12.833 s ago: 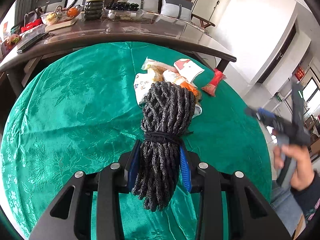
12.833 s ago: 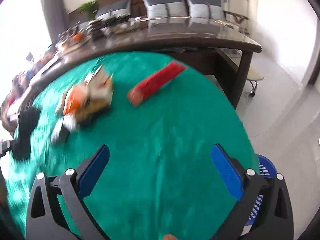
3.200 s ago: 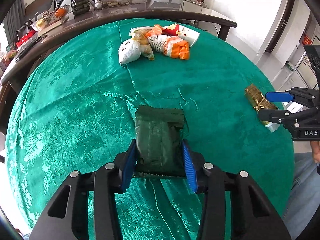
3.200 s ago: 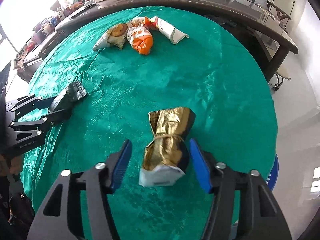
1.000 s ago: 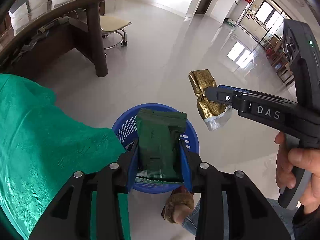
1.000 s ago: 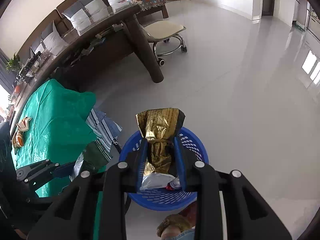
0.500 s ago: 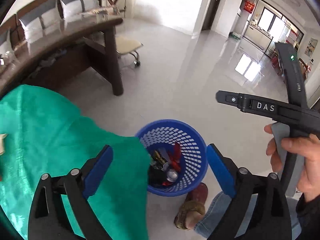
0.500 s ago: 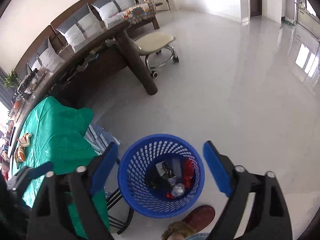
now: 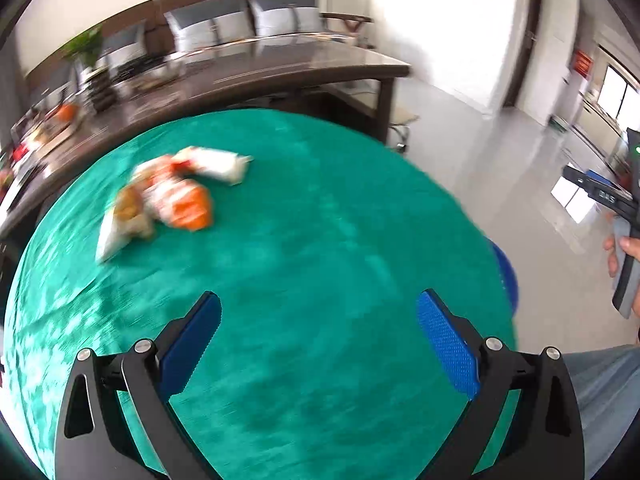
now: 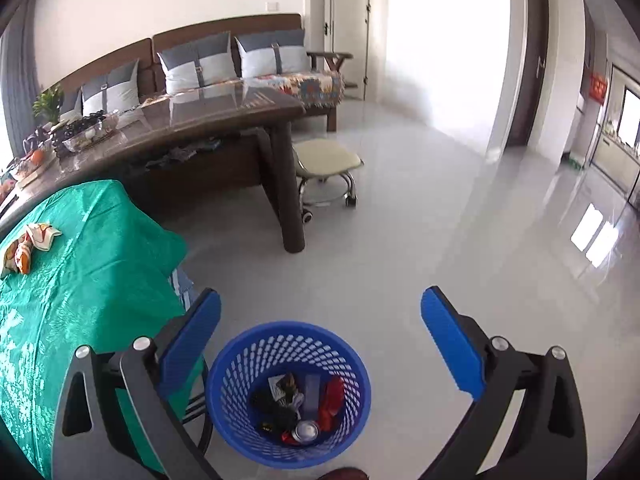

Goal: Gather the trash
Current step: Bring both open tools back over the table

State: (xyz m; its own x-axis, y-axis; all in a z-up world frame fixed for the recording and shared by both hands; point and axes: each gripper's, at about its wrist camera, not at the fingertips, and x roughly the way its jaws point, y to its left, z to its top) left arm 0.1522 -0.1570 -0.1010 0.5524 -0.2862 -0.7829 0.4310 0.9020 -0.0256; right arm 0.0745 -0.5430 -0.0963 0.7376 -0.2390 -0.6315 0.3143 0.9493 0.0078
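- Left claw (image 9: pixel 318 338), left wrist view: jaws spread wide and still opening, nothing between the blue pads; only green cloth shows in the gap.
- Remaining trash: a cluster of snack wrappers (image 9: pixel 168 198) lies on the green-covered surface (image 9: pixel 320 240) toward 10 o'clock from the claw, well apart from it. Picture is motion-blurred, so wrapper count and outlines are uncertain.
- Blue basket (image 9: pixel 506 276) shows only as a sliver past the surface edge at 3 o'clock. Right-hand tool and the person's hand (image 9: pixel 620 252) sit at the far 3 o'clock border.
- Right claw (image 10: pixel 320 340), right wrist view: jaws apart and opening, empty. It hangs above the blue basket, which sits on the floor at 6 o'clock and already holds a can, a red wrapper and dark items.
- Wrappers also visible here at 9 o'clock on the surface.
- Risk, judged: a fast approach could close on overlapping wrappers and drag neighbours off the surface edge.
- Risk, judged: pads may pinch the cloth along with a thin wrapper and pull it.
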